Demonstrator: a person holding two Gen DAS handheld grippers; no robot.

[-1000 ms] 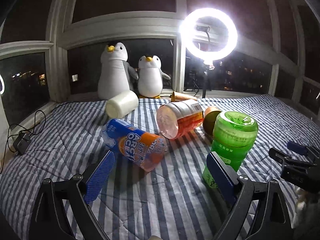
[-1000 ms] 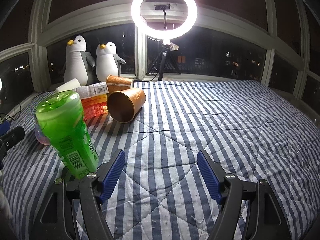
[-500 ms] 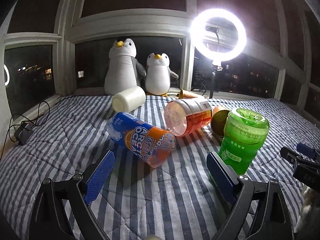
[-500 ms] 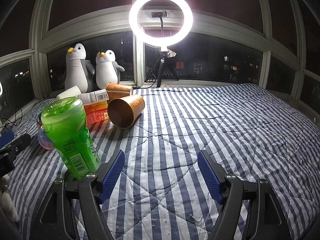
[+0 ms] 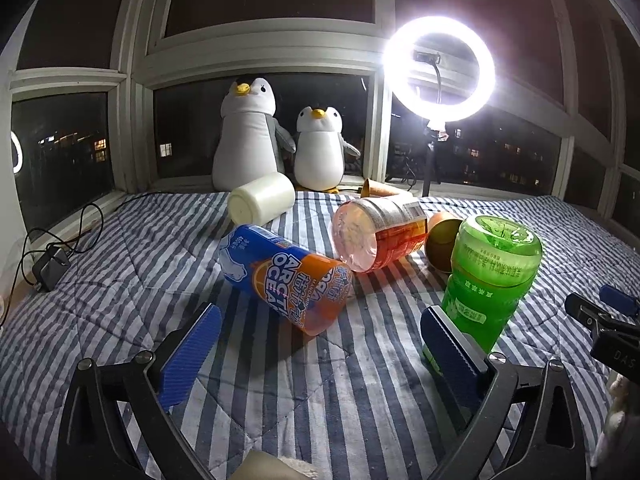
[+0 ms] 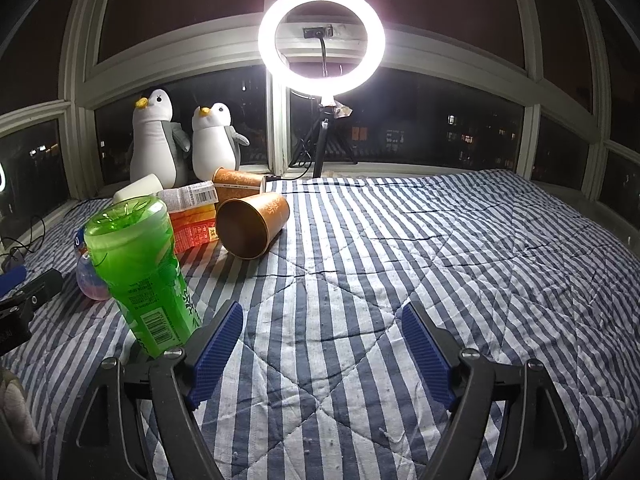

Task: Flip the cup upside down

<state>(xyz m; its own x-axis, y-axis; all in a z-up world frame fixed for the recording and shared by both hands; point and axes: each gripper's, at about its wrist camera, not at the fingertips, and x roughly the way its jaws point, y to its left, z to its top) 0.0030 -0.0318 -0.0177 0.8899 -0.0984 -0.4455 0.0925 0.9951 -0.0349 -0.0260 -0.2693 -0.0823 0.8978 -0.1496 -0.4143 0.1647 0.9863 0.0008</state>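
A green plastic cup [image 5: 486, 282] stands base-up on the striped quilt; it also shows in the right wrist view [image 6: 142, 276]. A blue and orange cup [image 5: 286, 278] lies on its side in front of my left gripper [image 5: 320, 350], which is open and empty above the quilt. A red-orange cup [image 5: 376, 232], a white cup [image 5: 262, 202] and a brown paper cup [image 6: 252, 224] also lie on their sides. My right gripper [image 6: 320, 350] is open and empty, just right of the green cup.
Two plush penguins [image 5: 244, 136] stand on the window sill at the back. A ring light on a tripod [image 6: 322, 40] stands behind the quilt. A second brown paper cup [image 6: 238, 182] lies near the sill. A charger and cable [image 5: 50, 266] lie at the left edge.
Both grippers have pulled back and lifted slightly, so the cups sit a little farther off in view. The cups have not moved. Both grippers stay open.
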